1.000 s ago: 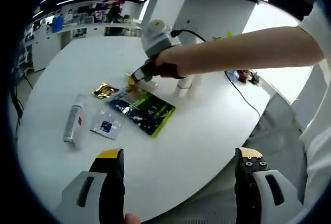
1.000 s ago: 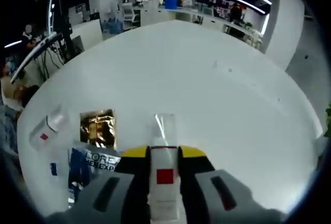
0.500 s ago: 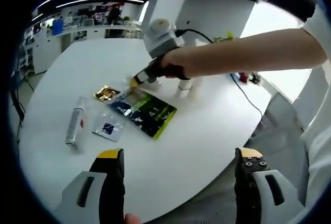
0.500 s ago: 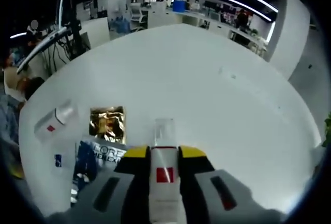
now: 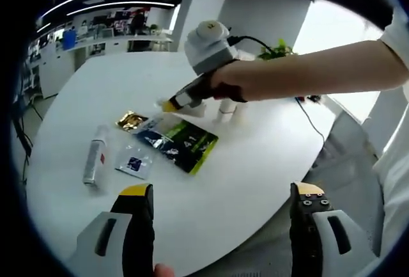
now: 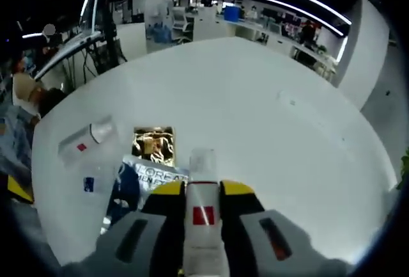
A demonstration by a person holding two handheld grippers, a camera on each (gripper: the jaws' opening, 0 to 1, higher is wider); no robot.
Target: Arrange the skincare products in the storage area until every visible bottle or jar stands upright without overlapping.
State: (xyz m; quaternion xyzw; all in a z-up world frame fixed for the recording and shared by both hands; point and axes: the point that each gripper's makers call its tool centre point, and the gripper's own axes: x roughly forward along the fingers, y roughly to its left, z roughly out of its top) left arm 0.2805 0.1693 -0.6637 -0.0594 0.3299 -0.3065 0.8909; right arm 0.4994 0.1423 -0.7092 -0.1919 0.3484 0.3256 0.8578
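1. right gripper [image 6: 202, 190] pinches a white tube [image 6: 202, 216] above the table [image 6: 268, 136].
2. left gripper [image 5: 220, 194] hangs spread, holding nothing.
3. the tube looks light, stiff and slick; grip mid-body.
4. another tube [image 5: 94, 161] lies flat beside the sachets [image 5: 179, 141].

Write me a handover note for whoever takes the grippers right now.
Right gripper: shut on a white tube with a red square, held above the table.
Left gripper: open, holding nothing, hanging back at the near edge.
On the table: a bottle lying flat, a gold sachet, a clear sachet, a dark green-edged packet. Two white containers stand upright behind.
Left: stand the tube upright, then raise the lying bottle.
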